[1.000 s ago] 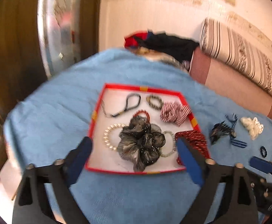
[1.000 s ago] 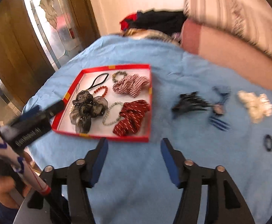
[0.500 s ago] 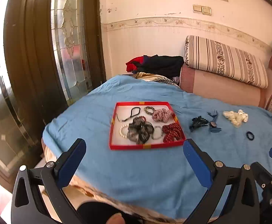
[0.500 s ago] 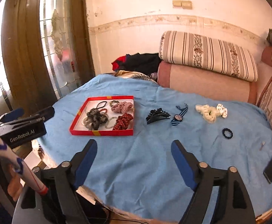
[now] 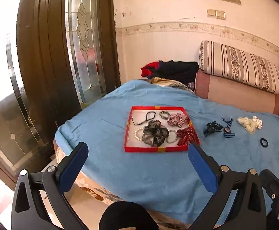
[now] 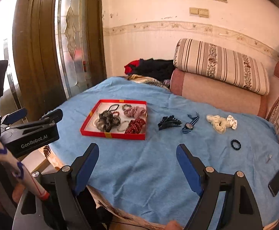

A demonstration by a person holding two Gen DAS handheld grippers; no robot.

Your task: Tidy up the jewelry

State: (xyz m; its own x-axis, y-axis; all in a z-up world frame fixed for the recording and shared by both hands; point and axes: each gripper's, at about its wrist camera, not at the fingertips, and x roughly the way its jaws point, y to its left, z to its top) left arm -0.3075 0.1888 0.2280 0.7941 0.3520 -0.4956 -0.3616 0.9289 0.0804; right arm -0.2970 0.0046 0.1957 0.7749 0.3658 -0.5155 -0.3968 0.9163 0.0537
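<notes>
A red tray (image 5: 143,149) (image 6: 111,135) sits on the blue-covered table and holds a grey scrunchie (image 5: 153,135), pearl bracelets, red scrunchies (image 5: 186,134) and a black cord. To its right on the cloth lie a dark hair claw (image 5: 212,128) (image 6: 168,123), a striped watch (image 5: 228,129) (image 6: 190,125), cream scrunchies (image 5: 249,123) (image 6: 220,122) and a small black hair tie (image 5: 263,142) (image 6: 235,144). My left gripper (image 5: 137,159) is open and empty, held back from the table's near edge. My right gripper (image 6: 137,157) is open and empty over the near cloth.
A black phone (image 6: 276,180) lies near the table's right edge, with a small pin (image 6: 268,159) beside it. A striped cushion (image 5: 241,69) and a sofa stand behind. A glass door (image 5: 82,48) is on the left. A pile of clothes (image 5: 170,71) lies at the back.
Both grippers have pulled back and up from the tray, so the whole table is in view. Both stayed open and empty.
</notes>
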